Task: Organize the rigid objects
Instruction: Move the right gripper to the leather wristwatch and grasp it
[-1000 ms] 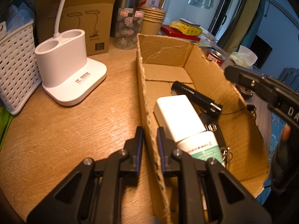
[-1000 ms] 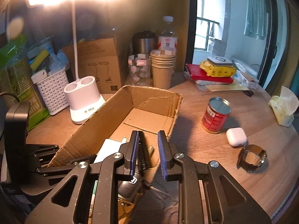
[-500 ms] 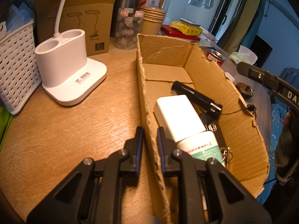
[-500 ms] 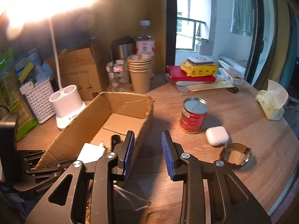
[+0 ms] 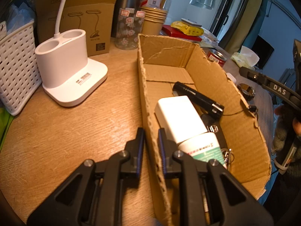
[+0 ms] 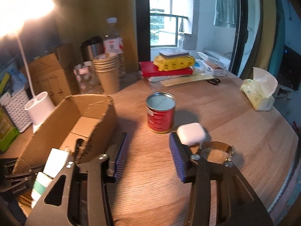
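Observation:
My left gripper (image 5: 150,133) is shut on the near left wall of an open cardboard box (image 5: 207,69). Inside the box lie a white block (image 5: 180,116), a black flashlight (image 5: 197,98), a white and green tube (image 5: 203,148) and a car key (image 5: 212,128). My right gripper (image 6: 148,141) hangs over bare tabletop to the right of the box (image 6: 94,111); its jaws are opening with nothing between them. Just beyond its tips stands a red can (image 6: 160,113). A white earbud case (image 6: 191,133) and a metal watch (image 6: 218,148) lie by its right finger.
A white lamp base (image 5: 69,75) and a white basket (image 5: 17,71) stand left of the box. Stacked paper cups (image 6: 109,73), a red book under a yellow pack (image 6: 169,66), scissors (image 6: 214,81) and a tissue pack (image 6: 259,98) line the back. The round table's edge (image 6: 289,162) curves at right.
My right gripper has moved right, from over the box out above the table near the can, and its jaws have spread apart. The left gripper has kept still on the box wall.

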`<state>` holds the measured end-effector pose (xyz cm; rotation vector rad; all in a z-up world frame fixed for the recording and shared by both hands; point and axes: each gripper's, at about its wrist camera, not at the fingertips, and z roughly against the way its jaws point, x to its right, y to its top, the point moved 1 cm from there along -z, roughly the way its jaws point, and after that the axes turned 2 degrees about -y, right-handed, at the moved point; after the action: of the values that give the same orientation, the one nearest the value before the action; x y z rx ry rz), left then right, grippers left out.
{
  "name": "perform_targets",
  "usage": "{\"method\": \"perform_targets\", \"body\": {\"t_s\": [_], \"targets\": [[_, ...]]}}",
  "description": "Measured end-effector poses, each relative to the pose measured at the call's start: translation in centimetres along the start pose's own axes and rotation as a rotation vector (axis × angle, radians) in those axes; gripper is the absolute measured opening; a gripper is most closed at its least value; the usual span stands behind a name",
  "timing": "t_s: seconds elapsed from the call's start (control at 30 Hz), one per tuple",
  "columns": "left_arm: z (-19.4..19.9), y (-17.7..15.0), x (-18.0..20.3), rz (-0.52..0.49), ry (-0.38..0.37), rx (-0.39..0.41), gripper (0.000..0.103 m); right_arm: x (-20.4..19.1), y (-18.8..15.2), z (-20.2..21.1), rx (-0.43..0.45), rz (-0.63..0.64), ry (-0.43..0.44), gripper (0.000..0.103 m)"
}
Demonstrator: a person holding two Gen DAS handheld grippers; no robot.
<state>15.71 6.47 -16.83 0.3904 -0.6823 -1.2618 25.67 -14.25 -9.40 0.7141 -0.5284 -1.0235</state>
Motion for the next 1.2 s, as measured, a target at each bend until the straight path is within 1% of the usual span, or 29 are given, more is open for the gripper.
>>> {"method": "perform_targets", "body": {"t_s": [0.1,0.17,0.23,0.33,0.6,0.87,1.0,1.07,1.13,1.2], "targets": [[0.0,0.0,0.0,0.000,-0.001,0.000,0.016,1.0,-0.1,-0.6,-0.005,-0.008,-0.030,0.052],[0.0,0.0,0.0,0.000,-0.001,0.000,0.016,1.7,-0.1,-0.9,-0.007,-0.010,-0.050,0.055],[0.0,0.0,0.0,0.000,-0.001,0.000,0.016,2.4,-0.2,-1.2,-0.006,-0.011,-0.081,0.062],[0.0,0.0,0.0,0.000,-0.001,0.000,0.016,3.6,-0.4,-1.9,-0.014,-0.019,-0.101,0.066],[0.0,0.0,0.0,0.000,-0.001,0.000,0.016,5.5,-0.6,-4.1,-0.056,-0.019,-0.145,0.066],[0.0,0.0,0.0,0.000,0.000,0.000,0.017,6.9,-1.7,-4.0,-0.071,-0.016,-0.205,0.067],[0.0,0.0,0.0,0.000,0.000,0.000,0.016,7.2,-2.3,-3.9,-0.073,0.007,-0.230,0.075],[0.0,0.0,0.0,0.000,0.000,0.000,0.016,7.5,-2.4,-3.9,-0.070,-0.001,-0.239,0.077],[0.0,0.0,0.0,0.000,-0.001,0.000,0.016,8.0,-2.5,-3.7,-0.069,-0.010,-0.258,0.085],[0.0,0.0,0.0,0.000,-0.001,0.000,0.016,8.5,-2.7,-3.5,-0.065,-0.023,-0.270,0.085]]}}
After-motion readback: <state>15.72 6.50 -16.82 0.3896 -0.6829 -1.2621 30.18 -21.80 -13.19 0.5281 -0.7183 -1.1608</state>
